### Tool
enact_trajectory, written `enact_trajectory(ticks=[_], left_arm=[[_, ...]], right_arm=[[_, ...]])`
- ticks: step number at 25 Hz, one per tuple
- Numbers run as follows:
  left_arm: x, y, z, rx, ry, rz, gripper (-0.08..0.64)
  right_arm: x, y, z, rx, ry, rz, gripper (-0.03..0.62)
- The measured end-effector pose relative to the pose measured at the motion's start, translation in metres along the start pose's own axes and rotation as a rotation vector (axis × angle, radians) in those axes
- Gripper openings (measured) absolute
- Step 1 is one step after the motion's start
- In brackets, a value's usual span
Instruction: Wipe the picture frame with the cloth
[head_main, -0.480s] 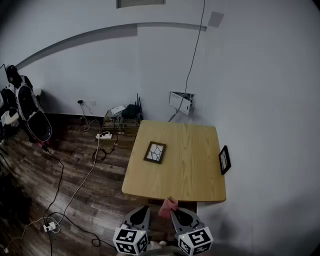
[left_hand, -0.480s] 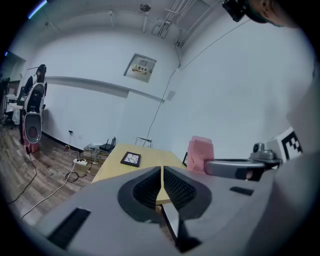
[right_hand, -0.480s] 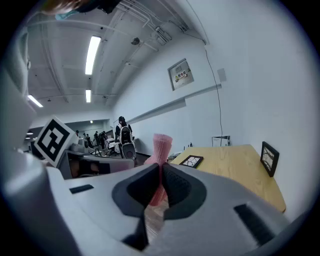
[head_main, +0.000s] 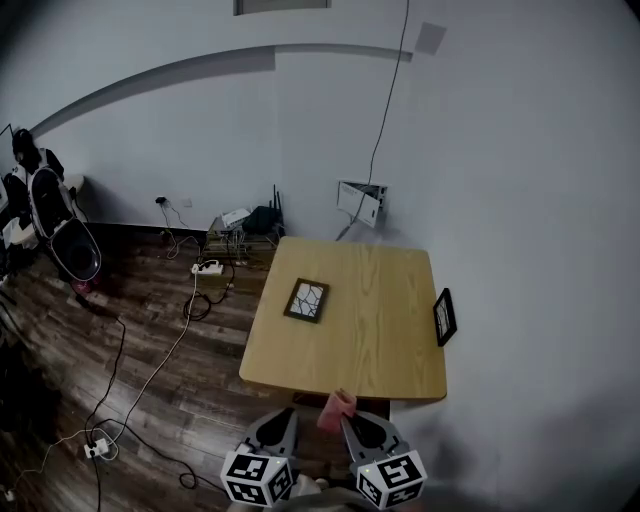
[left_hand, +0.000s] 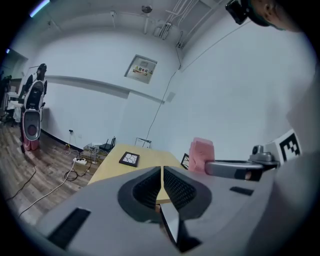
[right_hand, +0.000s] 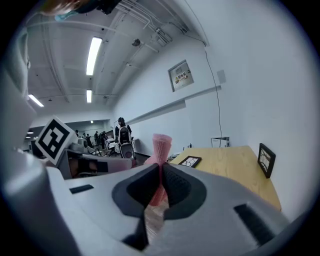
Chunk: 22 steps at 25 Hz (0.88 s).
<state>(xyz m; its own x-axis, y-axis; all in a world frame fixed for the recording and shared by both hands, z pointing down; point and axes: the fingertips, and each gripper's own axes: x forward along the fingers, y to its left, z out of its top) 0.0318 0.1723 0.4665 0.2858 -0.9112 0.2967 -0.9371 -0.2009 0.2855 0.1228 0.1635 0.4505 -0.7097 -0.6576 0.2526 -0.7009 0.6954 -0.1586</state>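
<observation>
A small dark picture frame (head_main: 306, 299) lies flat on the left part of the wooden table (head_main: 380, 350). A second dark frame (head_main: 444, 317) stands upright at the table's right edge. Both grippers hover side by side just short of the table's near edge. My right gripper (head_main: 347, 420) is shut on a pink cloth (head_main: 337, 408), which sticks up from its jaws (right_hand: 161, 147). My left gripper (head_main: 288, 416) is shut with nothing between its pads (left_hand: 150, 187). In the left gripper view the flat frame (left_hand: 129, 159) lies ahead and the cloth (left_hand: 201, 155) is on the right.
Cables and a power strip (head_main: 207, 269) trail over the dark wooden floor left of the table. A router and boxes (head_main: 250, 222) sit by the wall, and a white open box (head_main: 362, 203) is behind the table. A black-and-white stroller (head_main: 55, 225) stands at far left.
</observation>
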Motion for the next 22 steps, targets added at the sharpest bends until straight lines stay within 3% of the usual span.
enact_trajectory(ticks=[12, 22], left_arm=[[0.0, 0.007, 0.005, -0.016, -0.013, 0.042, 0.015], [0.032, 0.027, 0.017, -0.042, -0.011, 0.04, 0.015]], right_arm=[[0.007, -0.002, 0.016, 0.033, -0.035, 0.031, 0.017], [0.038, -0.02, 0.025, 0.037, -0.023, 0.023, 0.017]])
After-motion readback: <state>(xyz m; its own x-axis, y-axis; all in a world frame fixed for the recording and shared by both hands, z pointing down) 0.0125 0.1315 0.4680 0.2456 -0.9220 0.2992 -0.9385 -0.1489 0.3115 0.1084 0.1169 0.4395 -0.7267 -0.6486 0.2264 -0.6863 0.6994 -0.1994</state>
